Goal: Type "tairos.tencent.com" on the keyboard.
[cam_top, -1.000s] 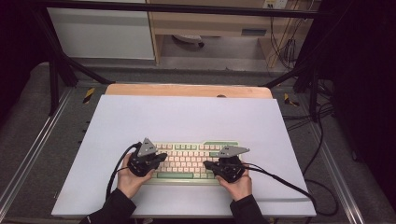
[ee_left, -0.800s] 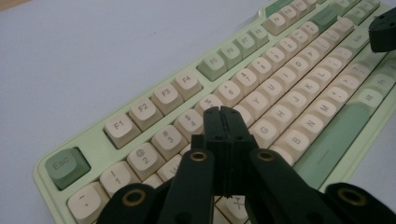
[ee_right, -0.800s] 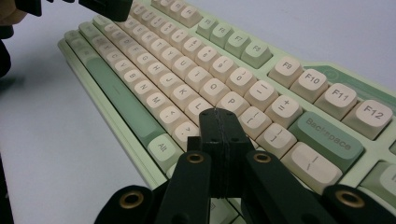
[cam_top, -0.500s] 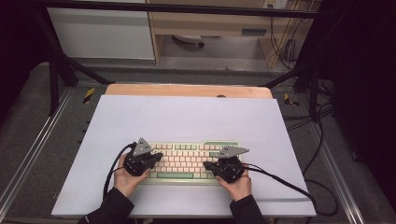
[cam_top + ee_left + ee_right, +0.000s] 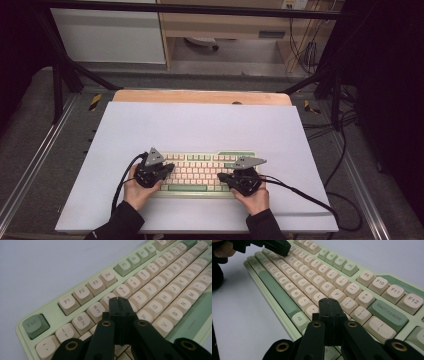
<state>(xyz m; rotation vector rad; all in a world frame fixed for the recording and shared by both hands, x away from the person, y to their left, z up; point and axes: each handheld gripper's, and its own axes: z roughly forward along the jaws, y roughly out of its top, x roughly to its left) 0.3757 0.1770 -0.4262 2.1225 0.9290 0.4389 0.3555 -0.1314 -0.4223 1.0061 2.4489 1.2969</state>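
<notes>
Hovering over the keyboard [image 5: 200, 172], both tools have jaws pressed together, holding nothing. Left gripper [image 5: 119, 301] tip sits w/ the 4/R keys just ahead; right gripper [image 5: 329, 302] by L/P. Risk: blunt closed tip prob. hits two adjacent keys, or slips off a cap.

left claw [image 5: 167, 169]: jaws closed together, hand-held, low | right claw [image 5: 223, 177]: jaws closed together, hand-held, low
</notes>
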